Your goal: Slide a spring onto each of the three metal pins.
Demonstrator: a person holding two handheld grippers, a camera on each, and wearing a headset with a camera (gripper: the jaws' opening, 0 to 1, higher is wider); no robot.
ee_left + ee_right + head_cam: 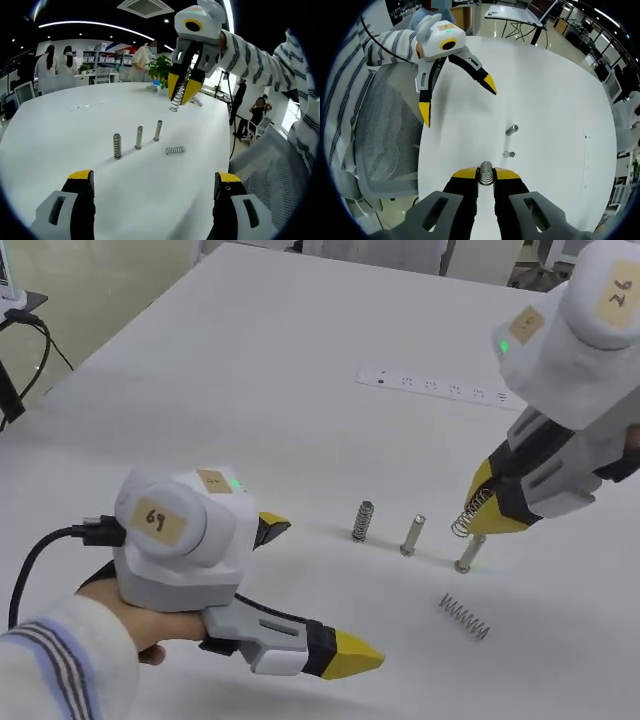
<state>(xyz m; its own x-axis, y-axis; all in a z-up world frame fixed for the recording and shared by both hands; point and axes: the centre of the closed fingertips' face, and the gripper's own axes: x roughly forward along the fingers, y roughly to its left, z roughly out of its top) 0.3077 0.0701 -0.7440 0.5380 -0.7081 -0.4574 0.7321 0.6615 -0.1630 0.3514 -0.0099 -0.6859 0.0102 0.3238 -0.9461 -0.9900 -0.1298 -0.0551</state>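
Right tool (480, 510) is clamped narrow on a small silver coil spring (468, 515), and the coil sticks out below the yellow tips. It hangs just above the end steel pin (468, 554), the one closest to that tool in the row of three standing on the white bench (250, 390).

That's the relation that matters. The pin stands straight up, but the spring's long axis is tilted, with its free end pointing down and a bit to one side of the pin top. I'd say it needs squaring up to vertical before it drops on. Can't tell if coil and pin touch yet.

The middle steel pin (412, 536) is bare, and the far pin (362, 522) already wears its spring. A spare coil spring (464, 617) lies flat on the bench near the row. Left tool (320, 590) hovers wide open, holding nothing, off on the other side of the row, so the right hand is clearly the nearer one.
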